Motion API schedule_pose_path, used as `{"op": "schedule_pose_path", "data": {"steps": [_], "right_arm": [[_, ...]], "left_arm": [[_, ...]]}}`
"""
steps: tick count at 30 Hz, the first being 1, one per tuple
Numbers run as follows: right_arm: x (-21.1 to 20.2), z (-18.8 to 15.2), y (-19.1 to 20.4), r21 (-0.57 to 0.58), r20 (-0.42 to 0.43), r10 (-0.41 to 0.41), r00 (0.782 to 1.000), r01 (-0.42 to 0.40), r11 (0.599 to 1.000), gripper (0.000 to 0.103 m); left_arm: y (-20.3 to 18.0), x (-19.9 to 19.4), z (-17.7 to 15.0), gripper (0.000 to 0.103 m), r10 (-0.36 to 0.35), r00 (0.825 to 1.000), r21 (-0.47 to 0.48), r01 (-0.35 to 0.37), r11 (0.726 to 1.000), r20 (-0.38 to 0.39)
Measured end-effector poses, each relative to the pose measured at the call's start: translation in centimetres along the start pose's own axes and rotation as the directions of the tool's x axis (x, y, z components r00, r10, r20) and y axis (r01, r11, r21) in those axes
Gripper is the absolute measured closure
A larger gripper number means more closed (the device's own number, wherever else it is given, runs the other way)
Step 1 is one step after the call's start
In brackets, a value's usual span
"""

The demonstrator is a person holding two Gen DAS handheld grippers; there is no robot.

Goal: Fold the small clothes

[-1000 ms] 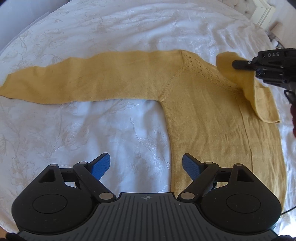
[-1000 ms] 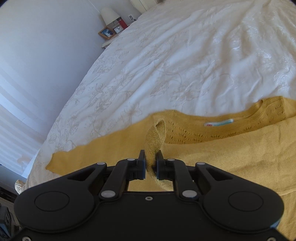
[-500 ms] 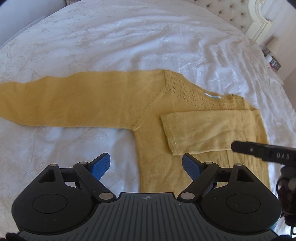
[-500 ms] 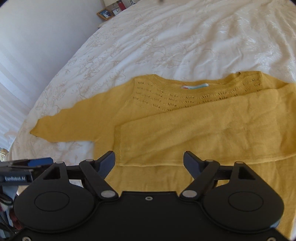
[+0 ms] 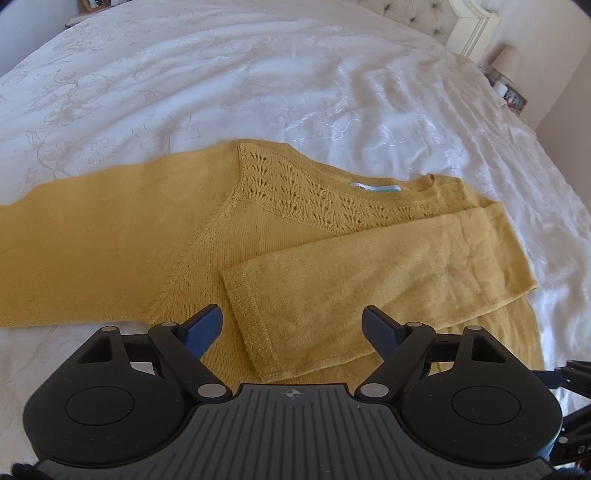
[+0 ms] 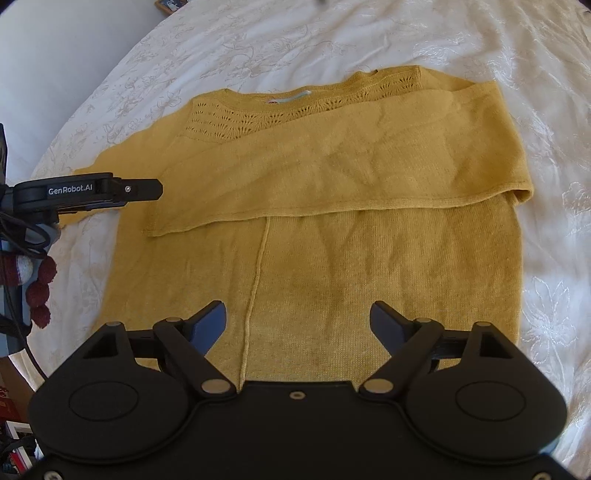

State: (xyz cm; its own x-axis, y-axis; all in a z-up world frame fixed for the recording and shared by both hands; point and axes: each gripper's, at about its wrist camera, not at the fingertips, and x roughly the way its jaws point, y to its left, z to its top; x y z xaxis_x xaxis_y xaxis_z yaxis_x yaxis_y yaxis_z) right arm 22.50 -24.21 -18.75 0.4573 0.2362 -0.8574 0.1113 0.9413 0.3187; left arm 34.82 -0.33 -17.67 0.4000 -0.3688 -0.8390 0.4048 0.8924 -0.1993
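A mustard-yellow knitted sweater (image 5: 184, 240) lies flat on the white bedspread (image 5: 258, 74); it also shows in the right wrist view (image 6: 332, 277). One sleeve (image 5: 369, 280) is folded across the chest, seen also in the right wrist view (image 6: 332, 173). The other sleeve (image 5: 74, 251) stretches out flat to the left. My left gripper (image 5: 291, 326) is open and empty, above the folded sleeve's cuff. My right gripper (image 6: 297, 321) is open and empty, above the sweater's lower body. The left gripper also shows at the left edge of the right wrist view (image 6: 147, 189).
A bedside lamp (image 5: 508, 61) and a cream headboard (image 5: 469, 26) stand at the far right. A picture frame (image 6: 170, 3) sits beyond the bed's far edge. The embroidered bedspread (image 6: 517, 55) extends around the sweater.
My right gripper laid the sleeve across the chest, let go, opened and drew back toward the hem. My left gripper moved right and closer, over the folded cuff.
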Motion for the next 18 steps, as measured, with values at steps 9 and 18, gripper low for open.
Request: {"op": "schedule_pose_path", "data": {"steps": [9,18], "right_arm": [[1.7,0.1,-0.5,0.014,-0.046,0.031,0.998,-0.030,0.999,0.017],[2.2,-0.4,-1.0,0.030,-0.071,0.046,0.996,-0.044,0.999,0.015]], "left_arm": [[2.0,2.9,0.4,0.042,0.032,0.996,-0.058,-0.037,0.998,-0.080],[2.1,3.6,1.5,0.048,0.034,0.997,-0.139,-0.043,0.989,-0.070]]}}
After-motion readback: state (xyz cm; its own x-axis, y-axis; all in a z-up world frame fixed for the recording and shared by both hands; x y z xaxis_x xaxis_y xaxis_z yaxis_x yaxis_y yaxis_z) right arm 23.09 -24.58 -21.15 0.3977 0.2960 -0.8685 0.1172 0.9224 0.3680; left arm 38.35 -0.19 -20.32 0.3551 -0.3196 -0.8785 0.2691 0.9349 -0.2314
